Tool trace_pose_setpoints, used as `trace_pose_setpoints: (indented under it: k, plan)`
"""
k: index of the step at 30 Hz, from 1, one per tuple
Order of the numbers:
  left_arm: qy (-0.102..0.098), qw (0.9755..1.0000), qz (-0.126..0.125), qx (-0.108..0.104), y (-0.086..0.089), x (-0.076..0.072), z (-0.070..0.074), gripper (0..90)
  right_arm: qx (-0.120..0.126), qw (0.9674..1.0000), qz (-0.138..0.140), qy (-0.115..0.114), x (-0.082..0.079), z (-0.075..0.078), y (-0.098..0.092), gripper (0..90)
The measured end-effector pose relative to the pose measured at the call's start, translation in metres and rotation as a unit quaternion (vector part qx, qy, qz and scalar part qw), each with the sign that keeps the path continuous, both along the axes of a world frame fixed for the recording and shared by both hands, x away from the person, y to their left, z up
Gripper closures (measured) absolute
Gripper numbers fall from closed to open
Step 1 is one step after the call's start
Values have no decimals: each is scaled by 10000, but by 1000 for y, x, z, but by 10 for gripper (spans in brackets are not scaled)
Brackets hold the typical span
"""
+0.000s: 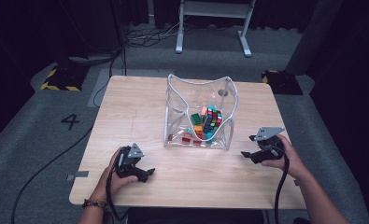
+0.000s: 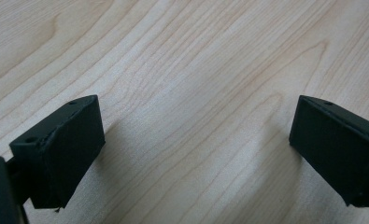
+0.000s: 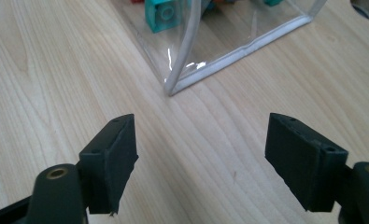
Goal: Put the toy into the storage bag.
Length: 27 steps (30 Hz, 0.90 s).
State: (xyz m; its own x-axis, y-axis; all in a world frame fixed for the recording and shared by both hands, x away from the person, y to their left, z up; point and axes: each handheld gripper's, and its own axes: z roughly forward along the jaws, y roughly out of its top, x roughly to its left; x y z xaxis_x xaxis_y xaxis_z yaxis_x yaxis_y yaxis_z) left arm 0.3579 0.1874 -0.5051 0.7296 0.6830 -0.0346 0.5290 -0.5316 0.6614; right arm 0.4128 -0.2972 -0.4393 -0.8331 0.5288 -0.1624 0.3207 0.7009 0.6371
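Bag: clear plastic bag (image 1: 198, 93) with white-trimmed edges stands open-topped on the desk (image 1: 126, 116), toward its far middle, between the two grippers and beyond them.
Contents: coloured toy bricks (image 1: 197, 118) and a multicoloured puzzle cube (image 1: 212, 119) lie heaped at the bag's bottom; a teal brick (image 3: 163, 14) shows through the clear wall in the right gripper view.
Left gripper: left gripper (image 1: 145, 175) is held low over the near-left part of the desk, well apart from the bag; in the left gripper view (image 2: 196, 154) it looks down on bare wood.
Left fingers: black fingers (image 2: 60, 149) spread wide, released, nothing between them.
Right gripper: right gripper (image 1: 248, 154) sits near the bag's near-right corner, apart from it; in the right gripper view (image 3: 201, 158) that corner of the bag (image 3: 210, 60) lies just ahead of the fingertips.
Right fingers: black fingers (image 3: 117, 158) spread wide, released, only wood grain between them.
Hands: a person's left hand (image 1: 114, 175) and right hand (image 1: 285, 156) grasp the grippers from the desk's near edge; a bracelet (image 1: 94, 203) circles the left wrist.
Surroundings: grey carpet floor (image 1: 42, 140) bearing a painted number lies around the desk.
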Motion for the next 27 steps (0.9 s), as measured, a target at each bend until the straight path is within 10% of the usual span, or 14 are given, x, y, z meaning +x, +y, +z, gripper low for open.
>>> trace_pose_setpoints:
  k: [27]
  plan:
    - [-1, 10000, -1, -2, 0, 0, 0, 34, 149, 9995, -232, 134, -16, -35, -29, 212]
